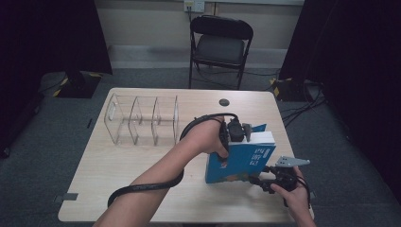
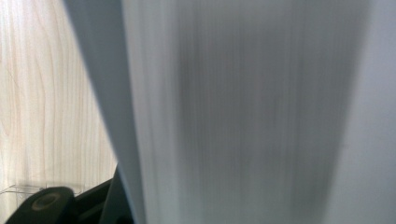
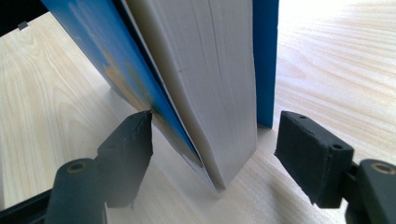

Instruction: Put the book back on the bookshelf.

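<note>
While a thick blue book (image 1: 241, 161) stands on edge near the right side of the wooden table (image 1: 118, 165), I steady its top with my left gripper (image 1: 235, 135); whether those jaws pinch the pages (image 2: 243, 112) I cannot tell. My right gripper (image 1: 265, 182) sits low at the book's open end, jaws apart and straddling the page block, one pad (image 3: 128, 144) touching the loose front cover. I judge this keeps the book upright for the clear divided rack (image 1: 142, 118) well to the left.

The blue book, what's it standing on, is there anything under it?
The blue book stands upright on the bare wooden table. In the right gripper view its bottom edge meets plain wood; anything beneath the pages themselves is covered.
</note>
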Demonstrator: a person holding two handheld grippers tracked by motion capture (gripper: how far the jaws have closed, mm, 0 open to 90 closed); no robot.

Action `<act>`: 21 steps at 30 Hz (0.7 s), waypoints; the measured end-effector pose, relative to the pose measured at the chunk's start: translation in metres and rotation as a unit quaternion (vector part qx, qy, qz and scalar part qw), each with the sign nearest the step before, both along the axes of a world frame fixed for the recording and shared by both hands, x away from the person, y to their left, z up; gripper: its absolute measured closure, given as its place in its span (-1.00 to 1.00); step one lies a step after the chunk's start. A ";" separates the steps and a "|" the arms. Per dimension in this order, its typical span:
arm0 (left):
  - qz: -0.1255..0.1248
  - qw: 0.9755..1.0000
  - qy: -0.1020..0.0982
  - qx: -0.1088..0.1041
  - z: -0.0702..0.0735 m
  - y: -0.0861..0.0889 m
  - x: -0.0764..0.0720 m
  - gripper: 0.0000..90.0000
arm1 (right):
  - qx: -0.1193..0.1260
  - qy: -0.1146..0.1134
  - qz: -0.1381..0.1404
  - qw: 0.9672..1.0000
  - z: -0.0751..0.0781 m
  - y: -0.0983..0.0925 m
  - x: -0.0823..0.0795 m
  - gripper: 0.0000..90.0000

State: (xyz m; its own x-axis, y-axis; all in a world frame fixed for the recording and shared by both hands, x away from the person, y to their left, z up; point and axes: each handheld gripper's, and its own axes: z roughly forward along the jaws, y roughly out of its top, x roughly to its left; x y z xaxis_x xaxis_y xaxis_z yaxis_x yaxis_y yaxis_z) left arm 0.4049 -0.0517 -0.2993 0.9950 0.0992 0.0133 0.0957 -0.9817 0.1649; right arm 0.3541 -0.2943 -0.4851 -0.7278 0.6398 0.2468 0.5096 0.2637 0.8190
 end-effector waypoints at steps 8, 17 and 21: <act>0.009 1.000 0.002 0.006 0.001 -0.001 -0.006 0.33 | -0.019 -0.003 -0.003 1.000 0.000 -0.002 0.000 -0.43; 0.037 0.999 -0.003 0.006 0.002 0.000 -0.016 0.37 | -0.078 0.016 0.005 0.997 -0.007 -0.007 0.002 -0.51; 0.058 0.998 0.011 0.002 0.003 0.003 -0.016 0.37 | -0.114 0.007 0.002 0.993 -0.010 -0.009 0.000 -0.53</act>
